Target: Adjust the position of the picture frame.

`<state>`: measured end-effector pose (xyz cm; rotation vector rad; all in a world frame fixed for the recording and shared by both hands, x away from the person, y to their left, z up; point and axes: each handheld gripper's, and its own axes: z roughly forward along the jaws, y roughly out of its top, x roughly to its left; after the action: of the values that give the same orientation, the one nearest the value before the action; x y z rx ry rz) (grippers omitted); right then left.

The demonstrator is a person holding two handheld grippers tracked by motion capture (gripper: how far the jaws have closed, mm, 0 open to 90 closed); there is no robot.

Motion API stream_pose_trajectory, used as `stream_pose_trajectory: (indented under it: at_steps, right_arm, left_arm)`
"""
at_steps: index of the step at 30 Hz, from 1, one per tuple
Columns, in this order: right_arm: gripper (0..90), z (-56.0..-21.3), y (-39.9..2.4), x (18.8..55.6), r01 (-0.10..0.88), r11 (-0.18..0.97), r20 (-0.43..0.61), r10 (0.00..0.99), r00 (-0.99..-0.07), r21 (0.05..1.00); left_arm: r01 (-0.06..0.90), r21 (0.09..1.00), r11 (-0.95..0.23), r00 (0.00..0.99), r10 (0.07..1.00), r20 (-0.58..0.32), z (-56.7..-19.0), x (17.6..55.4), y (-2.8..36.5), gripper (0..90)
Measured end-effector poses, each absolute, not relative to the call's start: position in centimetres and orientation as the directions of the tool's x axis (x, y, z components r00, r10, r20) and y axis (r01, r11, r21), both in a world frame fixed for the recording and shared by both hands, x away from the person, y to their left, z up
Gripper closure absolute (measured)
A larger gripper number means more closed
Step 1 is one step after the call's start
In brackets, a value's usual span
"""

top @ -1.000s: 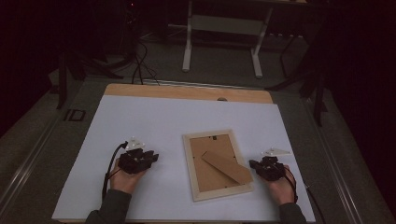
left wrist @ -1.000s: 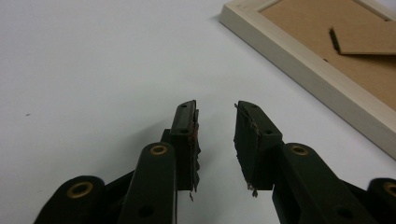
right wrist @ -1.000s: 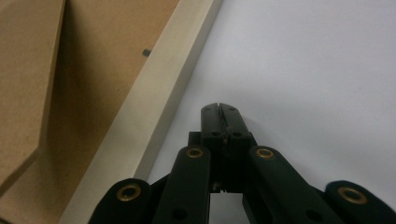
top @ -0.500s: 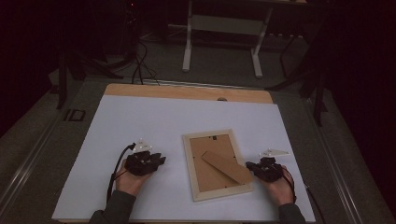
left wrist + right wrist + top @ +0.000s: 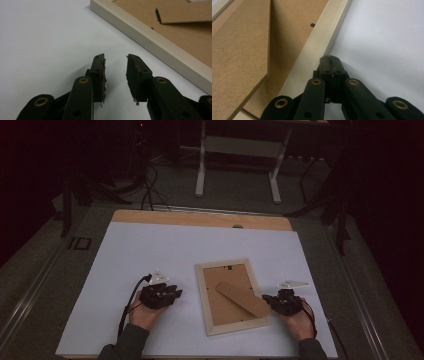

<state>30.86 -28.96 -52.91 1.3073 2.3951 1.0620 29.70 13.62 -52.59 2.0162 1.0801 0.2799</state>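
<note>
High view, pale wooden picture frame (image 5: 232, 297) face down, brown backing, stand (image 5: 242, 299) raised

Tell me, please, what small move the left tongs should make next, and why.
Probably the left tongs should ease on toward the near side rail of the pale wooden picture frame, which lies face down on the white table sheet. Their jaws have just been opening, stand apart with nothing between them, and stop short of the rail. The right tongs, shut, rest at the opposite rail.
</note>
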Motion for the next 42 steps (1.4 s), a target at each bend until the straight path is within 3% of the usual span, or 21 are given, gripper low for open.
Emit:
stream_pose_trajectory:
  at_steps: [13, 28, 33, 42]
  right_arm:
    - [90.0, -52.8, -28.4, 30.7, 0.638, 0.359, 0.142, 0.79, -0.596, 0.681]
    - [90.0, -52.7, -28.2, 30.6, 0.635, 0.365, 0.146, 0.782, -0.606, 0.681]
    - [90.0, -52.7, -28.2, 30.6, 0.631, 0.369, 0.145, 0.778, -0.611, 0.682]
    - [90.0, -52.7, -28.0, 30.5, 0.627, 0.376, 0.144, 0.772, -0.619, 0.682]
  left_arm:
    - [0.588, 0.74, -0.327, 0.632, 0.756, -0.168, -53.0, 29.7, 12.1, 69.0]
    - [0.581, 0.722, -0.377, 0.659, 0.738, -0.145, -53.5, 29.5, 10.4, 81.8]
    - [0.573, 0.719, -0.393, 0.666, 0.735, -0.128, -53.6, 29.4, 10.0, 89.8]
    - [0.568, 0.716, -0.406, 0.673, 0.73, -0.12, -53.7, 29.3, 9.6, 90.0]
